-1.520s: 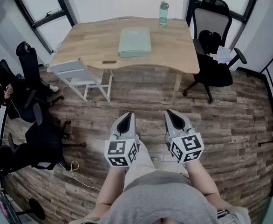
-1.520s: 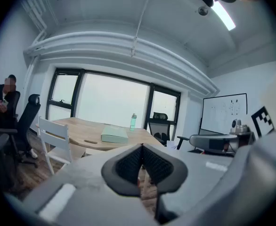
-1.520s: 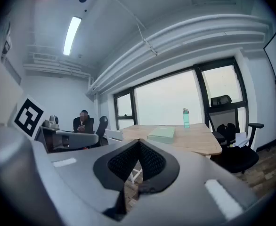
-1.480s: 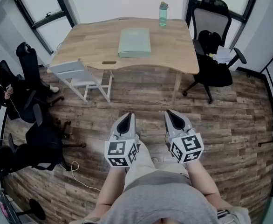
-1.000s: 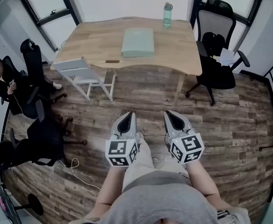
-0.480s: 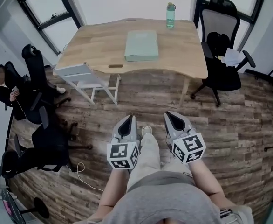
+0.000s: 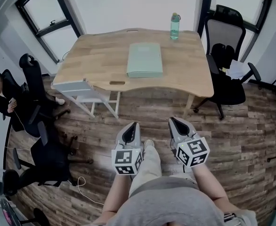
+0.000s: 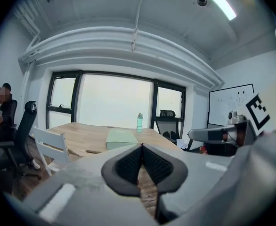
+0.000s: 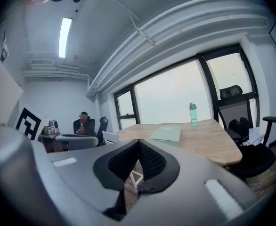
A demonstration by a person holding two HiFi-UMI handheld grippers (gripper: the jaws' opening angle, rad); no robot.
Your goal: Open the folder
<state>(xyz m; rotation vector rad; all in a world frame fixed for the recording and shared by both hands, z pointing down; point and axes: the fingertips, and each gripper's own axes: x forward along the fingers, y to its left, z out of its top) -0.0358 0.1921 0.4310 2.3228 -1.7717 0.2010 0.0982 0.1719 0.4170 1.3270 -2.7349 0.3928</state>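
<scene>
The left gripper (image 7: 134, 125) and right gripper (image 7: 171, 119) are held side by side over the plank floor (image 7: 251, 126), each clenched on nothing, well apart from the wooden table (image 7: 95, 51). A white chair (image 7: 88, 89) is tucked at the table's front left corner, and a black office chair (image 7: 226, 74) is set by its right edge. The closed pale green folder (image 7: 144, 60) is laid flat near the table's middle, a teal bottle (image 7: 175, 19) is stood by the far edge, and marks on the whiteboard (image 8: 227, 102) are too small to be read.
</scene>
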